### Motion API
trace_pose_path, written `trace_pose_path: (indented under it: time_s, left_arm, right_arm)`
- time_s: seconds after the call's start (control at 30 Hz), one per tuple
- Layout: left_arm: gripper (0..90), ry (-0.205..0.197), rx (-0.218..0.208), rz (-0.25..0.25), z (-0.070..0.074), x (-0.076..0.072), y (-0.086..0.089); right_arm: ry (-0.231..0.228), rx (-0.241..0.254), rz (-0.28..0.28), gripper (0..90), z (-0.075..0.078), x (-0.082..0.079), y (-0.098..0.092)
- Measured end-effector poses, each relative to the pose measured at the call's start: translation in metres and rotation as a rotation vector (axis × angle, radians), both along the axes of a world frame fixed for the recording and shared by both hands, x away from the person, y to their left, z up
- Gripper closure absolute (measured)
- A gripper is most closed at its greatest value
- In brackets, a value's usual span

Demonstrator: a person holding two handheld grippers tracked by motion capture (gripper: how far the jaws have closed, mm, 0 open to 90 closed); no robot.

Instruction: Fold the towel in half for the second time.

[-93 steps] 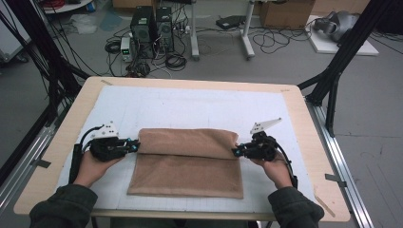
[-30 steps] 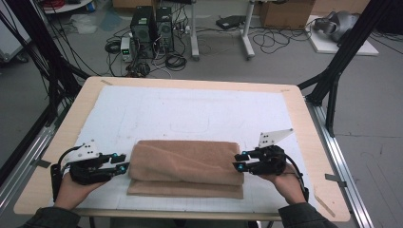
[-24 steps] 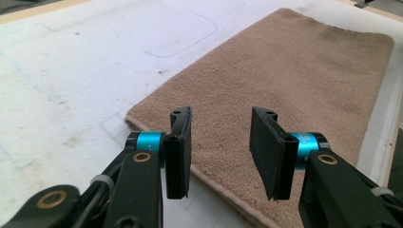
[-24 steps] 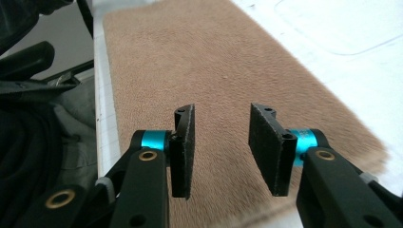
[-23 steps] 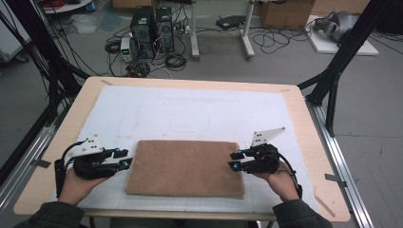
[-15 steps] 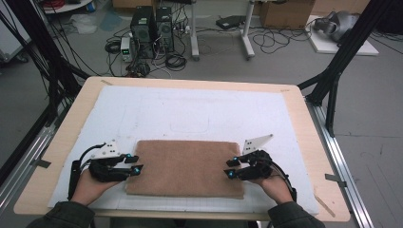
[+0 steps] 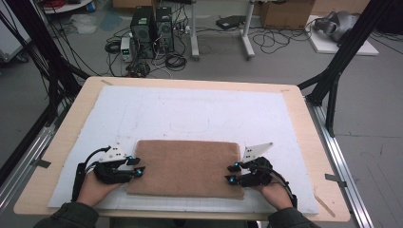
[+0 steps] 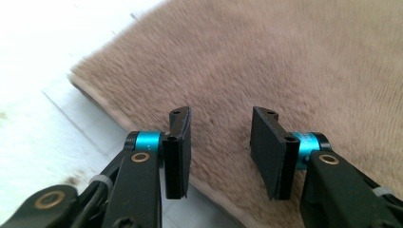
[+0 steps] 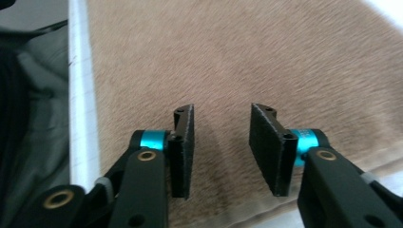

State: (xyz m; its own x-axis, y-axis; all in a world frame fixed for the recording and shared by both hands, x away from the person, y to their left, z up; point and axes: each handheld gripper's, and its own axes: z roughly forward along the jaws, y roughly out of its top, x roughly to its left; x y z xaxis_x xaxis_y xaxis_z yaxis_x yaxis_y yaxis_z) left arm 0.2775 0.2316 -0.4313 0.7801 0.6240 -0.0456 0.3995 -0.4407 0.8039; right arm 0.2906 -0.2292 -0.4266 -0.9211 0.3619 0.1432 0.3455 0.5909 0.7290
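Closing the jaws from where they stand now could catch just the top layer of the brown cloth, or nothing but nap, because both grippers sit over its flat surface rather than around an edge. If you pinch one layer alone, I judge that the fold comes apart when you lift. If one side bites deeper than the other, the cloth will likely skew on the white mat.

Your left gripper hovers at the cloth's left end, jaws partly open and empty. In the left gripper view its pads stand over the pile just inside the border, with the cloth's corner off to the upper left and bare mat beyond it.

Your right gripper mirrors it at the right end, also partly open with nothing between the jaws. In the right gripper view the pads hang above the cloth, its hem running just below them.

The cloth itself lies flat, a neat rectangle near the front of the mat, between your two hands.
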Motion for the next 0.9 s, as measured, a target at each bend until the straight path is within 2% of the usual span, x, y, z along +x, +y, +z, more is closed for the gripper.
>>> trace_pose_path:
  time_s: [0.13,0.33,0.37,0.53,0.73,0.8,0.9]
  left_arm:
    - [57.1,-0.017,-0.035,0.034,0.006,0.008,0.004]
    - [53.6,-0.039,-0.036,0.082,0.011,0.029,0.005]
    - [52.8,-0.044,-0.038,0.086,0.012,0.033,0.005]
    - [49.0,-0.008,-0.054,0.133,0.006,0.053,0.003]
    - [46.1,0.026,-0.048,0.161,-0.006,0.065,0.0]
    - [45.5,0.039,-0.034,0.157,-0.009,0.067,0.0]
    - [45.1,0.071,-0.037,0.159,-0.014,0.07,-0.001]
  right_arm:
    - [-0.039,0.007,-0.049,55.9,0.009,0.011,-0.002]
    - [-0.095,0.009,-0.134,47.7,0.017,0.034,-0.005]
    - [-0.089,0.005,-0.145,46.2,0.016,0.037,-0.006]
    - [-0.092,0.0,-0.209,39.8,0.008,0.053,-0.006]
    - [-0.076,0.0,-0.267,37.1,-0.004,0.067,-0.008]
    - [-0.074,-0.014,-0.273,36.6,-0.008,0.07,-0.008]
    - [-0.061,-0.017,-0.262,36.8,-0.013,0.074,-0.006]
